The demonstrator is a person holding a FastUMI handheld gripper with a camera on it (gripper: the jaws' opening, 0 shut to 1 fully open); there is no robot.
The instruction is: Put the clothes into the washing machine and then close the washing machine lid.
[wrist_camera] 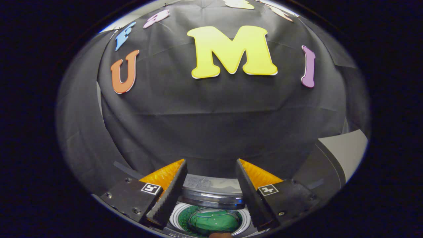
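Black cloth hangs as the booth's wall well beyond the jaws. Below and between the jaws sits the washing machine (pixel 211 193), its glossy rim just ahead of them and its round drum opening under them. Green clothes (pixel 213 220) lie inside the drum, seen in the gap between the jaws. The gripper (pixel 211 165) hovers above the opening, its orange-backed jaws apart and holding nothing.
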